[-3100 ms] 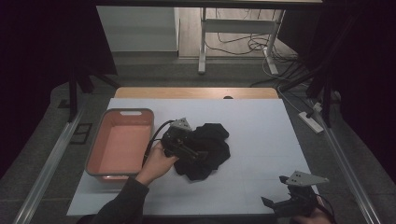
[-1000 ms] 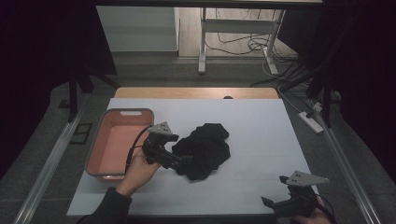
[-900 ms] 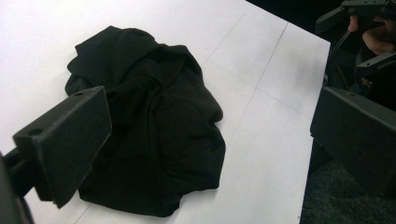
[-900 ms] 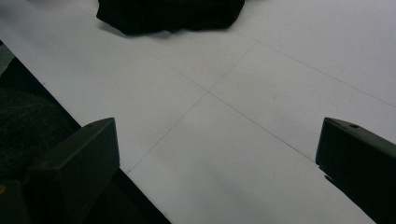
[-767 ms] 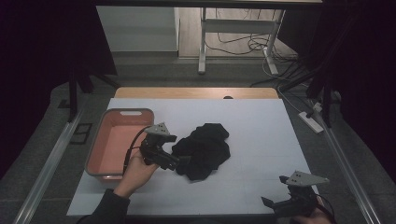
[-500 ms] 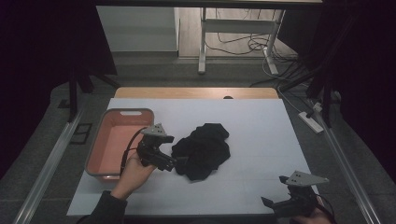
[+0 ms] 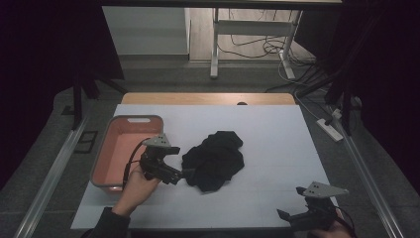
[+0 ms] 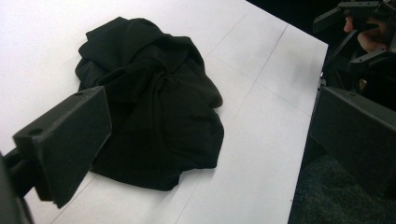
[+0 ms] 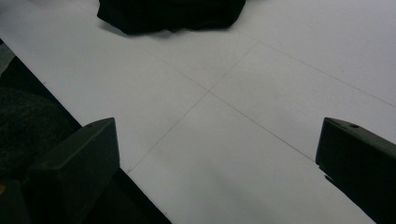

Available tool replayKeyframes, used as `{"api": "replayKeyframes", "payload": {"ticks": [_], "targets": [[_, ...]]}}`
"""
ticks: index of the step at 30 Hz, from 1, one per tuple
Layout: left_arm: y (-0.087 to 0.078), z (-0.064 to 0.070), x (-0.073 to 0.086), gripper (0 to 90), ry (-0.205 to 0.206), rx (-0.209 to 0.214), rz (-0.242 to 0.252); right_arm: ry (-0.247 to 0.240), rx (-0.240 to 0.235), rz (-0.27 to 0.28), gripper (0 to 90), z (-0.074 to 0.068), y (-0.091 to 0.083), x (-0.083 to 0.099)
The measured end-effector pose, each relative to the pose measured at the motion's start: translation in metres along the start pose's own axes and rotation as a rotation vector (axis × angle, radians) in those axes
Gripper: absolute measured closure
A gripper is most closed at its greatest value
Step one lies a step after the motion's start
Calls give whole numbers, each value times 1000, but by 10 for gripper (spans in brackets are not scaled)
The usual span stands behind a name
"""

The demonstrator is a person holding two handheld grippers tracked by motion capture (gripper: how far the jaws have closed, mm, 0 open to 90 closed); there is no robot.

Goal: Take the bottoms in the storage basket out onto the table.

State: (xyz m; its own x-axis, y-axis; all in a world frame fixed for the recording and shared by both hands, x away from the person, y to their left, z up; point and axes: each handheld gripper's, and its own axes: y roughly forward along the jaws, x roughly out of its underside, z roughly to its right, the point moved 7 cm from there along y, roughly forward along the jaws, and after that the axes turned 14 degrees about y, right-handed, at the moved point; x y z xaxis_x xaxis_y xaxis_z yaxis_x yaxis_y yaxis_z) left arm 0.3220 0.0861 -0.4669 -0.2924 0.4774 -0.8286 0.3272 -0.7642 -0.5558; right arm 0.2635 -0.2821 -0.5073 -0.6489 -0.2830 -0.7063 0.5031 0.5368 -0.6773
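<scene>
While jaws gape, black cloth (image 7: 215,159) just beside left hand-held gripper (image 7: 179,174).

Finding no readable text, label, brand, number or sign anywhere. Showing only plain surfaces: nothing printed on the black cloth (image 7: 214,159), the white table (image 7: 277,134), the pink tub (image 7: 148,120) or the black grippers. Seeing thin seam lines crossing the tabletop in both gripper views, but spelling out nothing.
</scene>
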Motion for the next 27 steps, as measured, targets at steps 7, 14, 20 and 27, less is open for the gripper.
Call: {"api": "replayKeyframes", "payload": {"ticks": [7, 14, 20, 27], "targets": [[-6, 1, 4, 0, -14, -5, 11, 1, 1, 0, 1, 0, 0, 0], [-12, 2, 9, 0, -24, -9, 15, 1, 1, 0, 1, 0, 0, 0], [-16, 4, 14, 0, -33, -14, 16, 1, 2, -1, 1, 0, 0, 0], [-20, 6, 19, 0, -42, -23, 15, 2, 2, -1, 1, 0, 0, 0]]}}
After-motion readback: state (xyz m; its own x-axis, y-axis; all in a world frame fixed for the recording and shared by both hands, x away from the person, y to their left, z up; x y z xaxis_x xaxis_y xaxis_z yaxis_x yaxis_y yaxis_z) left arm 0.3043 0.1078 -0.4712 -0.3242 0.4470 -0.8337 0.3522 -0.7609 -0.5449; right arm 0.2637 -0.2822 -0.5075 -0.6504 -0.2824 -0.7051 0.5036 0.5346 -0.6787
